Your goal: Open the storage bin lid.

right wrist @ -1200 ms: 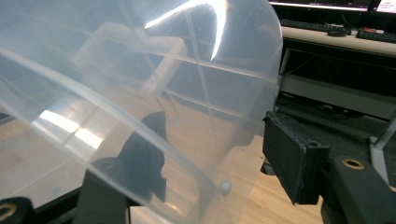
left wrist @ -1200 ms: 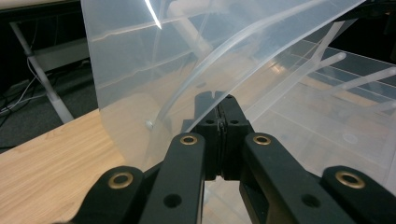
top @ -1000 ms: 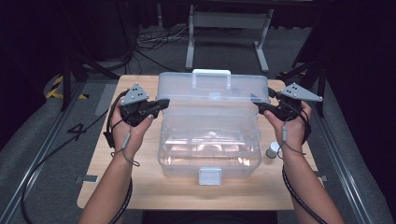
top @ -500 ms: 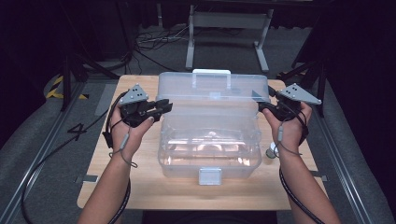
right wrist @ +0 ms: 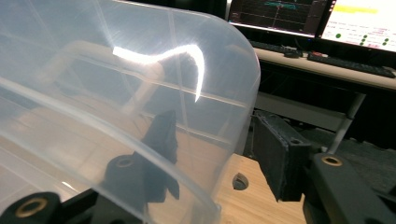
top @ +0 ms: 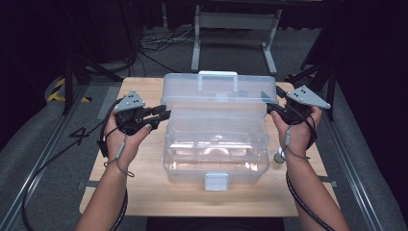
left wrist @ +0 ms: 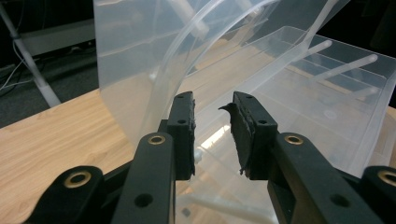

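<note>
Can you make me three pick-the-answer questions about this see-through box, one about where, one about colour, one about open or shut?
1. Where does the box stand?
A. on the wooden table
B. on the floor
C. on a chair

2. What colour is the latch on the box's front?
A. red
B. pale grey
C. green

3. How is the lid?
A. shut flat
B. lifted up
C. taken off and laid aside

Answers: 1 A, the high view shows it mid-table. 2 B, a pale tab sits at the front edge. 3 B, the lid stands behind the open tub, and the right gripper has its edge between its jaws.
</note>
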The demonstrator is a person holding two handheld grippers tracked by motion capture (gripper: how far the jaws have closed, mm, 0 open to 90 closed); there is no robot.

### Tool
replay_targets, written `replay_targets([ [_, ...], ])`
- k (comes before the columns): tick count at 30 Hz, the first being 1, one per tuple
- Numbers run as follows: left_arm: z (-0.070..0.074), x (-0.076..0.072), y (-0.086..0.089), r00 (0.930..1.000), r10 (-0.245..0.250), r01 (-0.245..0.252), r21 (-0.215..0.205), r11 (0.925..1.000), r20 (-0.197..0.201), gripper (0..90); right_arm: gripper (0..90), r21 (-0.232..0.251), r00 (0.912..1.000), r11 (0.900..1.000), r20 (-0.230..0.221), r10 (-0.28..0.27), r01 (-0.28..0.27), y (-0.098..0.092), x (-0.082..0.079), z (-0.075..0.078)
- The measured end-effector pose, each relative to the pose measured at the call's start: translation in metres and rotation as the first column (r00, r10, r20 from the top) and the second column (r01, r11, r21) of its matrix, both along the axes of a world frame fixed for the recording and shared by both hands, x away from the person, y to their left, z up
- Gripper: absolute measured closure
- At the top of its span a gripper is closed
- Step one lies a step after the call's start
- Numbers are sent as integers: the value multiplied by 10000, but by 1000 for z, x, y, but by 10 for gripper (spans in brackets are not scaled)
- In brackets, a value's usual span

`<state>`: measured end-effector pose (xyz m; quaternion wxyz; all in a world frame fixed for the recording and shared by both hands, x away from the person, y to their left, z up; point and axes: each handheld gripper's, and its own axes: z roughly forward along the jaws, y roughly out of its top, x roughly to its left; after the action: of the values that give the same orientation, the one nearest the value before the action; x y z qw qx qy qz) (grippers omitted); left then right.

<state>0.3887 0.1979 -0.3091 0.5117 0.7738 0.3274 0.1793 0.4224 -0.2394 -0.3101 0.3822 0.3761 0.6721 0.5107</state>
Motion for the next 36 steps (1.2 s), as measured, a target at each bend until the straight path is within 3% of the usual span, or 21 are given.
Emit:
replay_targets([
  [4, -1, -4, 7, 9997, 247, -247, -22, 9997, -32, 666, 567, -318, 9997, 9992, 79, -231, 234, 2, -1, 1],
  [10, -6, -4, 16, 9986, 385, -395, -271, 9989, -350, 577, 568, -347, 9989, 9988, 312, -337, 347, 3, -1, 1],
  [14, -12, -3, 24, 9979, 599, -607, -344, 9976, -253, 512, 578, -274, 9985, 9987, 351, -413, 422, 4, 2, 3],
  [19, -16, -4, 30, 9959, 880, -884, -196, 9959, -202, 504, 613, -268, 9976, 9985, 515, -473, 487, 3, 3, 5],
  [23, -19, -5, 35, 9944, 1021, -1024, -122, 9947, -288, 504, 622, 243, 9986, 9996, 505, -180, 168, -2, 5, 8],
  [30, -21, -8, 40, 9916, 1233, -1240, -154, 9922, -401, 508, 679, -87, 9986, 9993, 391, -360, 363, -2, 12, 10],
  [36, -24, -10, 45, 9887, 1412, -1422, -149, 9897, -510, 511, 692, -96, 9987, 9991, 311, -413, 416, -2, 17, 10],
])
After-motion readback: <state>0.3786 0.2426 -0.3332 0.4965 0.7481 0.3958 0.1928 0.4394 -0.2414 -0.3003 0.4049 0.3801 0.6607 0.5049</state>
